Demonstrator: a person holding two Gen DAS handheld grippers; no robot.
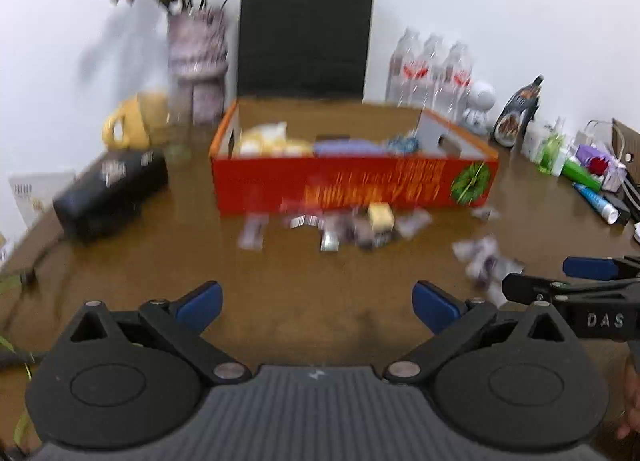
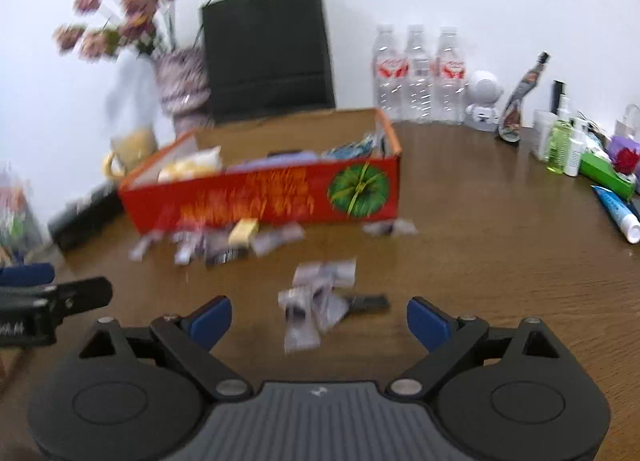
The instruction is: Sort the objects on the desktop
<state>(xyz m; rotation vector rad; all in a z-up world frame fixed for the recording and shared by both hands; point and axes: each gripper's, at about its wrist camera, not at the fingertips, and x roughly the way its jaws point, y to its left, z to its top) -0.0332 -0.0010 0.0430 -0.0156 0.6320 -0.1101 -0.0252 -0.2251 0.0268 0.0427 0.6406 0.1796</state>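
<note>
A red open box [image 1: 352, 185] [image 2: 260, 197] stands mid-table holding yellow, purple and blue packets. Several small snack packets [image 1: 340, 225] [image 2: 224, 239] lie scattered along its front. A smaller cluster of packets [image 2: 316, 301] [image 1: 486, 261] lies nearer. My left gripper [image 1: 318, 307] is open and empty over bare table. My right gripper [image 2: 320, 321] is open, its jaws either side of the near cluster, holding nothing. It also shows at the right of the left wrist view [image 1: 560, 285]. Both views are blurred.
A black case [image 1: 112, 193], a yellow mug [image 1: 132, 125], a vase of flowers [image 1: 196, 61] and a black paper bag [image 1: 304, 33] stand at the back left. Three water bottles [image 2: 416, 73], a white figure [image 2: 482, 101] and toiletries [image 2: 568, 145] line the back right.
</note>
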